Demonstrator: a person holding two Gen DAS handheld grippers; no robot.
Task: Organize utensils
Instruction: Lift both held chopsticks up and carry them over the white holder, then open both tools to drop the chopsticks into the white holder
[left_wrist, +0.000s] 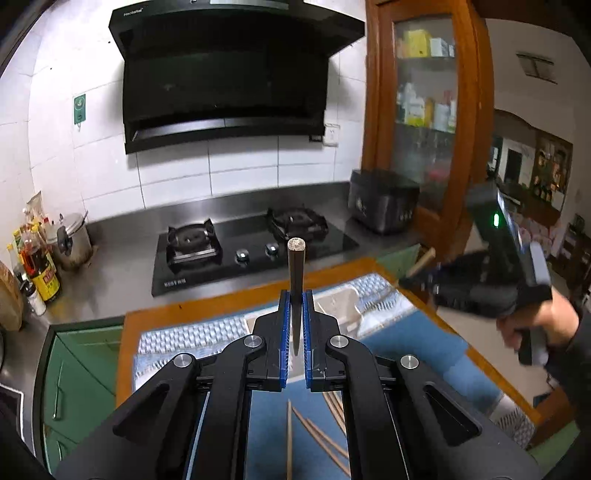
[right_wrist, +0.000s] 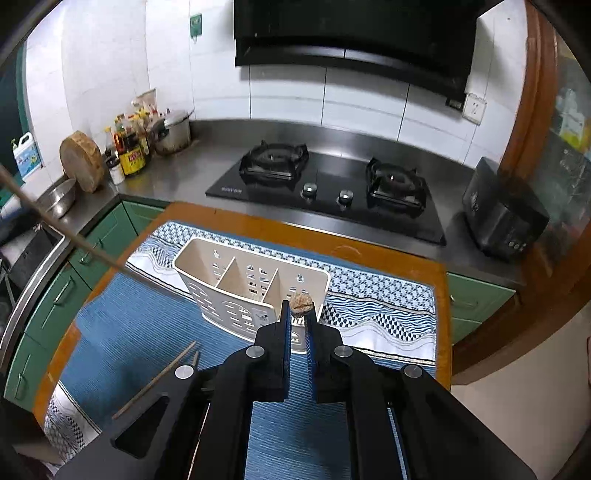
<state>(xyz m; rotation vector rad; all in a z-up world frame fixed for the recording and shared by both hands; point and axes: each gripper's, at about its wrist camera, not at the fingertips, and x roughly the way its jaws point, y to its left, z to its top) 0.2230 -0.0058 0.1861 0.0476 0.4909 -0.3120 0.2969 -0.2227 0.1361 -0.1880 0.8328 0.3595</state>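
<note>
Near the lens, left gripper (left_wrist: 294, 314) clamped by its blue pads on one dark, tapered wooden chopstick (left_wrist: 296, 280), butt end pointing forward and up, probably lifted clear for carrying to the holder. Right gripper (right_wrist: 298, 317) likewise closed on a second chopstick (right_wrist: 301, 304), seen end-on, its rough round tip poised just above the nearest wall of the holder, likely lined up for dropping in.

Below the left jaws, loose brown wooden chopsticks (left_wrist: 314, 435) lying on the blue woven placemat (right_wrist: 155, 325): at least four visible, exact count hidden by the gripper body. In the right view, two visible beside the gripper.

Further out, one cream plastic utensil holder (right_wrist: 207, 266) with three compartments, lying empty on the mat, waiting for sorting.

Beyond, a black glass gas hob (right_wrist: 332, 192) with two burners and two knobs.
</note>
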